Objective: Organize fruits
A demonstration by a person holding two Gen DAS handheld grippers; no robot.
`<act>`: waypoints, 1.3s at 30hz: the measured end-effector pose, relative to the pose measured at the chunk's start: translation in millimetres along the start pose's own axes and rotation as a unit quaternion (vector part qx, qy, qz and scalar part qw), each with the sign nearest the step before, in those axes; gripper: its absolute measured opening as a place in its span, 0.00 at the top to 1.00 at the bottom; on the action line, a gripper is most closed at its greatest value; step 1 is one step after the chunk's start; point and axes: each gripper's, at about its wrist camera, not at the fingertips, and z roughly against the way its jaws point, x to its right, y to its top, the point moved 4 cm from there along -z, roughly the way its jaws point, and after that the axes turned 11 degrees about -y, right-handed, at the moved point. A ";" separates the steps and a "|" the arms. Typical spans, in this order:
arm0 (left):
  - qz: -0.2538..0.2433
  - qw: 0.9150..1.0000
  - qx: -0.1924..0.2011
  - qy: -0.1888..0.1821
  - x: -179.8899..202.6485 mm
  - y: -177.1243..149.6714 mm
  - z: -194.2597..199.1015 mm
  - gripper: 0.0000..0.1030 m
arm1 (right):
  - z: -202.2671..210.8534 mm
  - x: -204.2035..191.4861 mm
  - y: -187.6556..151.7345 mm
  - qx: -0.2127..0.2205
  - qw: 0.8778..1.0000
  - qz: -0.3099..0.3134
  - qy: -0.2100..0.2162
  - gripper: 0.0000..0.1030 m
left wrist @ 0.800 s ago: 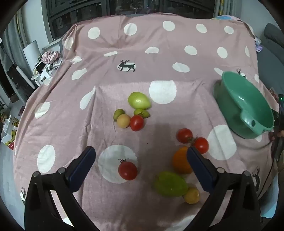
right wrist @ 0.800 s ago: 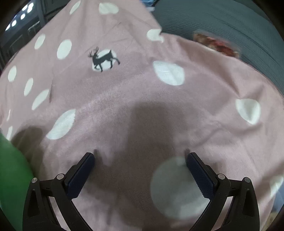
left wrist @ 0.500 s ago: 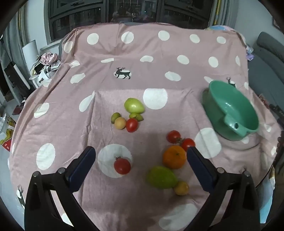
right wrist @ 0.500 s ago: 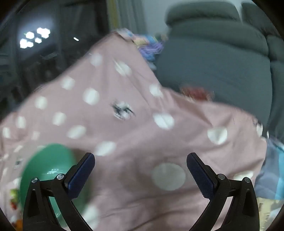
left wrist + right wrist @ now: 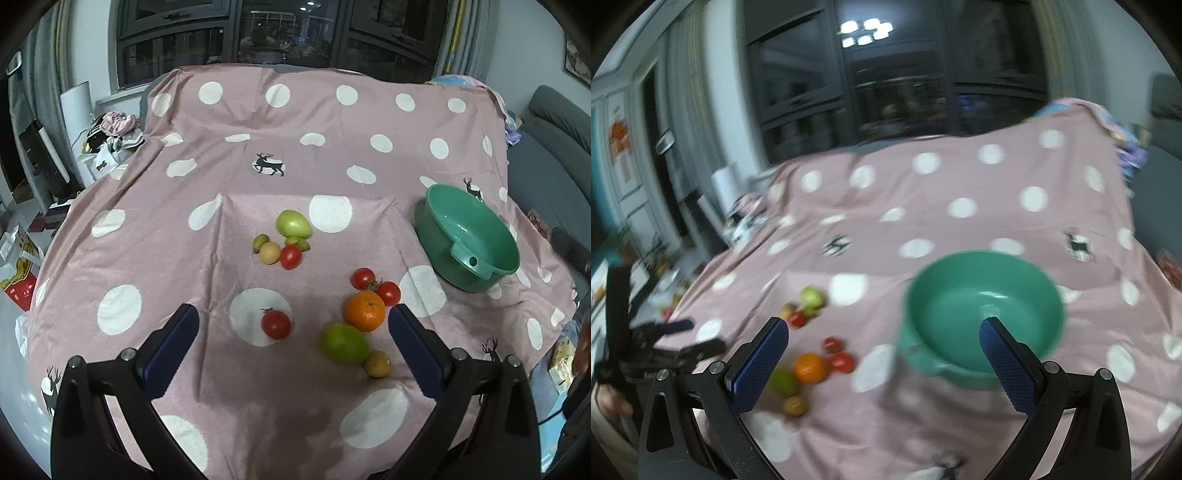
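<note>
right tool [image 5: 882, 334] swung over, green bowl [image 5: 476, 236] empty

Left gripper [image 5: 291, 338] hangs tilted steeply downward, its two blue-padded fingers [image 5: 170, 345] spread as wide as they go, nothing between them and nothing touched. Right gripper [image 5: 882, 352] sits at a shallower downward tilt, jaws just as wide apart and empty, its view smeared with blur. From the right wrist view the left gripper shows at the far left edge, dark frame and fingers parted.
</note>
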 end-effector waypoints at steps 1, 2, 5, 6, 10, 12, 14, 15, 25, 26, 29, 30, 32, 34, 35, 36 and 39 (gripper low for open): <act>0.002 1.000 0.002 0.001 -2.7 -1.1 2.6 0.00 | 1.6 -6.0 -1.2 -0.003 1.000 0.007 0.007 0.00; 0.004 1.000 0.003 0.002 -4.6 -1.5 4.4 0.00 | 3.7 -13.3 -2.9 -0.007 1.000 0.013 0.012 0.00; 0.006 1.000 0.006 0.001 -6.4 -1.8 8.0 0.00 | 6.2 -30.1 -9.0 -0.019 0.999 0.029 0.023 0.00; 0.007 1.000 0.006 0.001 -7.3 -1.4 8.9 0.00 | 7.2 -37.3 -13.0 -0.024 0.999 0.032 0.024 0.00; 0.009 1.000 0.007 0.001 -9.9 -0.1 12.1 0.00 | 2.7 -45.2 -19.2 -0.040 0.998 0.034 0.024 0.00; 0.008 1.000 0.006 0.000 -10.3 -0.3 12.5 0.00 | -0.3 -46.8 -25.5 -0.050 0.998 0.036 0.023 0.00; 0.007 1.000 0.006 -0.003 -10.4 -0.9 12.3 0.00 | -4.4 -44.9 -30.6 -0.064 0.997 0.043 0.019 0.00; 0.007 1.000 0.005 -0.005 -11.3 0.4 11.3 0.00 | -9.0 -43.6 -35.6 -0.072 0.996 0.048 0.016 0.00; 0.019 0.999 -0.030 -0.037 -20.2 -7.0 -7.8 0.00 | -27.9 -50.3 -58.0 -0.115 0.991 0.060 0.027 0.00; 0.020 0.998 -0.038 -0.044 -20.5 -8.0 -11.3 0.00 | -30.0 -52.2 -60.3 -0.119 0.990 0.063 0.030 0.00; 0.024 0.997 -0.050 -0.053 -22.9 -10.9 -18.8 0.00 | -37.4 -58.5 -69.7 -0.135 0.987 0.073 0.043 0.00; 0.024 0.997 -0.056 -0.057 -23.5 -12.6 -21.8 0.00 | -40.3 -60.6 -73.9 -0.142 0.986 0.077 0.047 0.00; 0.024 0.995 -0.062 -0.068 -23.5 -14.8 -26.1 0.00 | -44.7 -63.9 -80.9 -0.151 0.984 0.082 0.054 0.00; 0.024 0.994 -0.065 -0.080 -22.9 -16.7 -28.2 0.00 | -48.7 -67.6 -87.2 -0.159 0.982 0.087 0.062 0.00; 0.024 0.994 -0.066 -0.087 -22.3 -17.5 -29.3 0.00 | -49.8 -69.1 -90.1 -0.161 0.981 0.090 0.067 0.00; 0.024 0.993 -0.068 -0.097 -21.5 -18.1 -30.4 0.00 | -51.0 -71.1 -93.0 -0.163 0.980 0.092 0.072 0.00; 0.020 0.990 -0.073 -0.122 -16.5 -21.5 -33.6 0.01 | -54.9 -78.3 -99.9 -0.167 0.977 0.100 0.091 0.05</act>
